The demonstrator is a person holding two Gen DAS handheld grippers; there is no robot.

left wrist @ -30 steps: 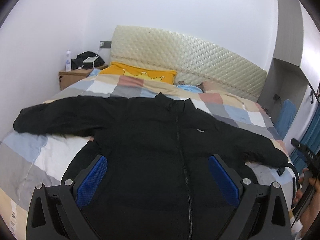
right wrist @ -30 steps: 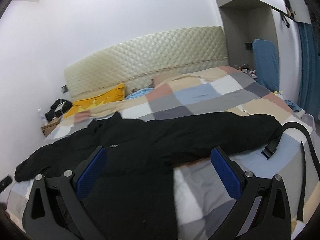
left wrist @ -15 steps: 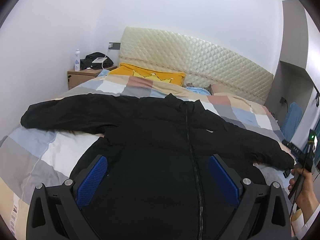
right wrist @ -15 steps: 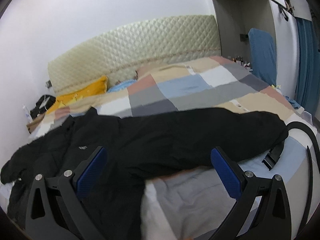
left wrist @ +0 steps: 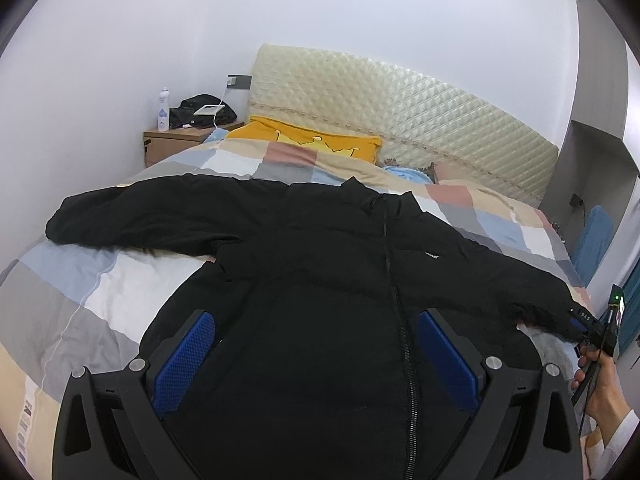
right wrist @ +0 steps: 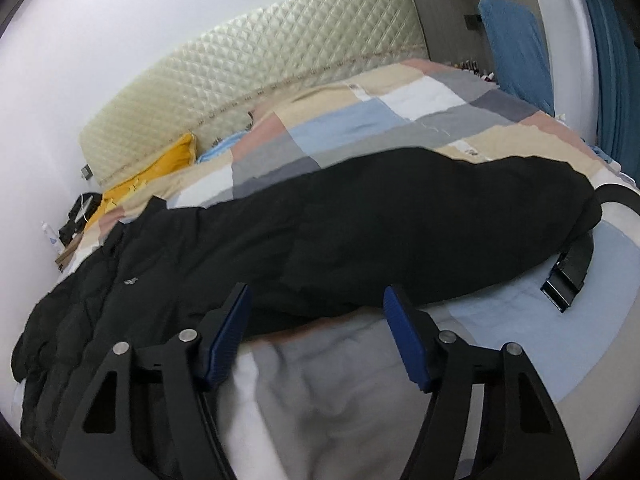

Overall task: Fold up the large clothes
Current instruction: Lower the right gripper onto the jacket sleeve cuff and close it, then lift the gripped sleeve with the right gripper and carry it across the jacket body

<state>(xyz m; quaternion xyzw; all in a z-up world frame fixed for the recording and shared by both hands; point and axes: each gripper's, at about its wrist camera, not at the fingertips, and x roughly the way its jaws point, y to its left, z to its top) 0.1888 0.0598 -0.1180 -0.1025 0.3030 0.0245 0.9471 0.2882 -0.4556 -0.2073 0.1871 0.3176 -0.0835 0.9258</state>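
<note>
A black padded zip-front jacket [left wrist: 320, 280] is seen laid face-up across a bed w/ a patchwork quilt of grey, blue, beige & pink squares [left wrist: 100, 280], collar toward the cream quilted headboard [left wrist: 400, 112], both sleeves spread out to the sides. The left gripper [left wrist: 312, 356] is held above the jacket's lower front, blue-padded jaws spread wide, nothing gripped betw. them. The right gripper [right wrist: 316, 336] is positioned at the near edge of the jacket's right sleeve [right wrist: 420, 232]; its jaws have just been closing & are now part-open, w/ the sleeve edge lying just ahead of the tips – contact can't be confirmed as that view is blurred, but nothing appears clamped. In the left wrist view the right gripper is seen at the frame's right edge, near the sleeve cuff, gripped by a person's hand [left wrist: 600, 384]. A black strap w/ a buckle [right wrist: 566, 276] is shown lying just beside the cuff. A yellow pillow [left wrist: 312, 142] is propped by the headboard; a wooden nightstand [left wrist: 176, 144] w/ a white bottle [left wrist: 163, 110] is visible in the corner
</note>
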